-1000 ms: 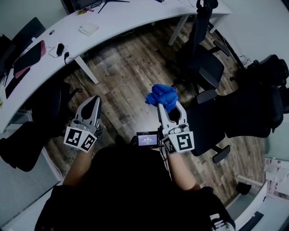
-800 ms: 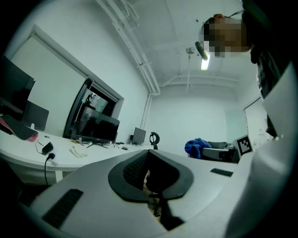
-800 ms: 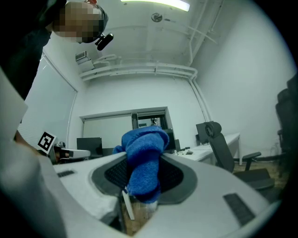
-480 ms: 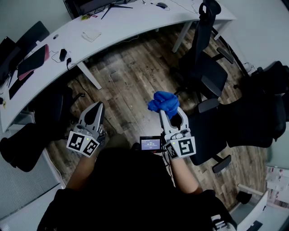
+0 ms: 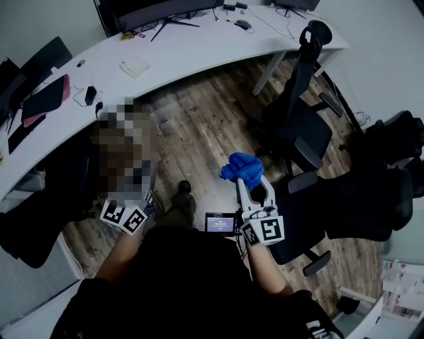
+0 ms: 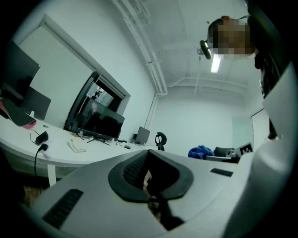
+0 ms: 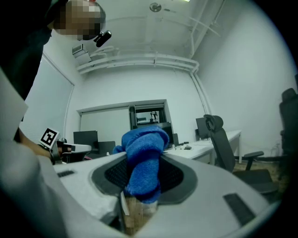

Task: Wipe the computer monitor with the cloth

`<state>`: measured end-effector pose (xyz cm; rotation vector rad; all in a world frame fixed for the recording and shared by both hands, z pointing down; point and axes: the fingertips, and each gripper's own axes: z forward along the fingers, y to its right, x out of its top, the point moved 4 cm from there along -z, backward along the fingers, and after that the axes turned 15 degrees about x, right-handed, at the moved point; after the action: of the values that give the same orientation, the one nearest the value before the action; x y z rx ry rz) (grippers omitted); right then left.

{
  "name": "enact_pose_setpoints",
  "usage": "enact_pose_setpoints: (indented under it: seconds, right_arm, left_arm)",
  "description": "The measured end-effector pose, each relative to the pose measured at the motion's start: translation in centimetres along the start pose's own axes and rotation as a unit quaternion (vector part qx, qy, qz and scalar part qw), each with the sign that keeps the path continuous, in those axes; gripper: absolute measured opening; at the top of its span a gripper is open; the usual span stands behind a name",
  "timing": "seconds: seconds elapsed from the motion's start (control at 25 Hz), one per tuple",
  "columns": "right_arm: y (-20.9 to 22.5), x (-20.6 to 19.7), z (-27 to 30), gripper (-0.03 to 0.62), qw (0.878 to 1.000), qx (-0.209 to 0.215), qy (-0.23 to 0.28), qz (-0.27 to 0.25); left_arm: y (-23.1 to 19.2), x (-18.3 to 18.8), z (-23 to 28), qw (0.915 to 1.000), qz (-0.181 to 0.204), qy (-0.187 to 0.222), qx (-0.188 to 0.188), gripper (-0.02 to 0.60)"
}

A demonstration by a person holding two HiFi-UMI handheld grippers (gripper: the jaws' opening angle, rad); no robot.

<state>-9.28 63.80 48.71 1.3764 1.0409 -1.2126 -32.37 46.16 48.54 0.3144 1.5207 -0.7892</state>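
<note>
A dark computer monitor [image 5: 156, 8] stands at the far edge of the curved white desk [image 5: 192, 46]; it also shows as a wide monitor [image 6: 98, 122] in the left gripper view. My right gripper [image 5: 249, 183] is shut on a bunched blue cloth [image 5: 242, 168] over the wooden floor, well short of the desk. The cloth [image 7: 142, 160] fills the gap between the jaws in the right gripper view. My left gripper [image 6: 150, 180] has its jaws together with nothing in them. In the head view a mosaic patch covers its fingers; only the marker cube [image 5: 123, 217] shows.
Black office chairs [image 5: 301, 129] stand to the right of the grippers, another dark chair [image 5: 26, 218] at the left. On the desk lie a white pad [image 5: 134, 66], a pink case [image 5: 44, 98], cables and a mouse [image 5: 243, 24]. A small screen [image 5: 220, 224] sits between my arms.
The desk and monitor have come further into view at the top as the person moves forward. Both grippers keep their places before the body. The right one still holds the cloth.
</note>
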Motion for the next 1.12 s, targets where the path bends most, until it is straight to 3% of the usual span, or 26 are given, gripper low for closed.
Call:
enact_pose_setpoints:
  seconds: [0.12,0.4,0.6,0.72,0.92,1.12]
  right_arm:
    - [2.1,0.8,3.5,0.149,1.0,0.001,-0.005,0.006]
    - [7.8,3.5,12.8,0.149,1.0,-0.001,0.004,0.027]
    - [10.6,5.3,18.2,0.149,1.0,-0.009,0.0,0.009]
    - [12.1,5.7,20.8,0.149,1.0,-0.016,0.002,0.003]
    - [14.4,5.7,23.8,0.149,1.0,-0.02,-0.001,0.001]
    - [17.9,5.3,26.7,0.149,1.0,-0.019,0.002,0.006]
  left_arm:
    - [-1.6,1.1,3.4,1.0,-0.005,0.006,0.003,-0.006]
    - [-5.6,4.5,12.1,0.9987,0.045,0.025,-0.003,-0.006]
    - [-8.1,5.2,17.9,0.998,0.057,0.028,-0.009,-0.006]
    - [-9.3,5.2,21.2,0.9982,0.051,0.023,-0.019,-0.006]
    - [-10.9,6.5,25.1,0.9996,0.004,0.028,-0.009,-0.006]
    - [-11.5,6.7,29.5,0.9994,0.015,0.029,-0.01,-0.006]
